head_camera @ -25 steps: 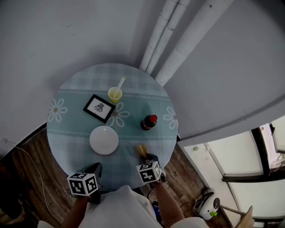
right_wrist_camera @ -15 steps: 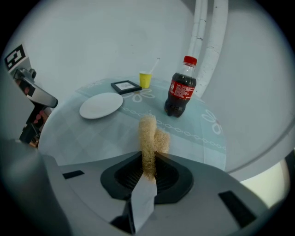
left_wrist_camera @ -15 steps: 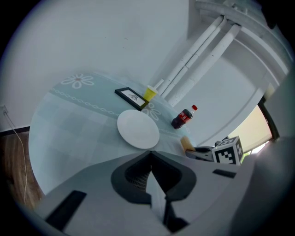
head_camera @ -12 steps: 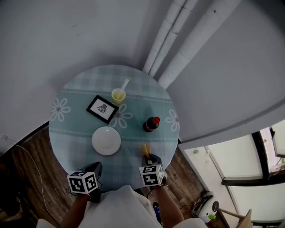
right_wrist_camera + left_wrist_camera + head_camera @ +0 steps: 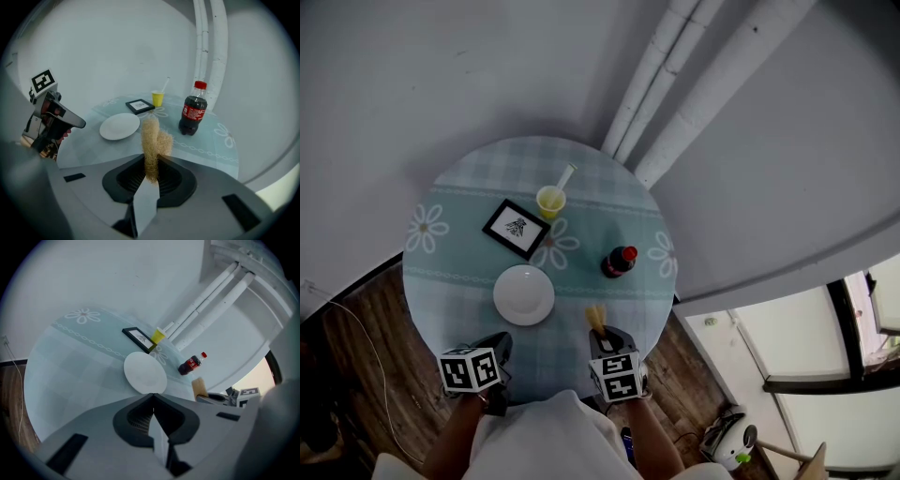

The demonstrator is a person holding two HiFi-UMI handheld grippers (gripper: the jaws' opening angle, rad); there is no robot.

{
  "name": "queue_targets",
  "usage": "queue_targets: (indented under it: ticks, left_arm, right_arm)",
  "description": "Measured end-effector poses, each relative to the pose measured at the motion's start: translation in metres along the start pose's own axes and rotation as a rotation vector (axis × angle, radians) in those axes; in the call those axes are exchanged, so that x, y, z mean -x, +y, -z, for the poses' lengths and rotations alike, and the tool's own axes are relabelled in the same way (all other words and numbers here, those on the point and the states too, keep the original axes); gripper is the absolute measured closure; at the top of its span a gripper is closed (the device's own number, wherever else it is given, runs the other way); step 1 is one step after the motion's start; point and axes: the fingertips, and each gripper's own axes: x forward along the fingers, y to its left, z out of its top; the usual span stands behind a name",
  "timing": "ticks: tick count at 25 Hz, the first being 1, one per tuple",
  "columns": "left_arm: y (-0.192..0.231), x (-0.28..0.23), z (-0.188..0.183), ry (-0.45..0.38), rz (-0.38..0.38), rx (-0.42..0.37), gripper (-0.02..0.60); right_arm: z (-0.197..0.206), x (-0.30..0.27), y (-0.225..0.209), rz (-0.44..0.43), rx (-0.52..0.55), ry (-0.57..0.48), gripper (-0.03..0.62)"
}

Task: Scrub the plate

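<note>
Tongs in your right hand [image 5: 152,161] had just been closing and pinched a tan, fibrous scrubber [image 5: 152,136] by its lower end, so most of the pad stood free beyond the tips, above the near edge of the desk [image 5: 459,234]. Your left tongs [image 5: 153,394] were pressed together with nothing between them, near the same edge on the other side. The white plate [image 5: 523,294] lay flat and bare on the desk, a little beyond the two tongs and between them, touching neither. A black picture frame [image 5: 517,228] and a yellow cup [image 5: 549,201] with a straw stood behind it, and a cola bottle [image 5: 617,261] stood off to its right. By my judgement the scrubbing had not begun and the step in hand was carrying the scrubber across to the plate. To do it well, you needed to bring the free end down onto the plate's face at a slant, so that the fibres and not the tips met the surface. The grip was only on the pad's end, so firm strokes could have dragged it loose. The plate looked light and unanchored, so bracing its rim with the closed left tongs before rubbing in small circles would have kept it from sliding toward the bottle.
</note>
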Motion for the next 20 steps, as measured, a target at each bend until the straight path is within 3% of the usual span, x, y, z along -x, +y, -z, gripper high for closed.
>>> queue_targets:
  ticks: [9, 13, 14, 16, 20]
  left_arm:
    - [0.03, -0.014, -0.018, -0.036, 0.017, 0.292, 0.571]
    - [0.042, -0.021, -0.03, -0.053, 0.002, 0.326, 0.569]
    - [0.043, -0.024, -0.032, -0.05, 0.009, 0.339, 0.553]
    - [0.044, -0.032, -0.035, -0.04, 0.035, 0.381, 0.456]
    - [0.051, -0.041, -0.035, -0.023, 0.035, 0.457, 0.453]
  right_arm:
    - [0.004, 0.015, 0.021, -0.108, -0.008, -0.049, 0.526]
    - [0.013, 0.019, 0.023, -0.106, -0.021, -0.042, 0.526]
    - [0.015, 0.02, 0.022, -0.103, -0.024, -0.04, 0.526]
    - [0.017, 0.023, 0.021, -0.099, -0.033, -0.04, 0.526]
    - [0.023, 0.026, 0.022, -0.096, -0.045, -0.037, 0.526]
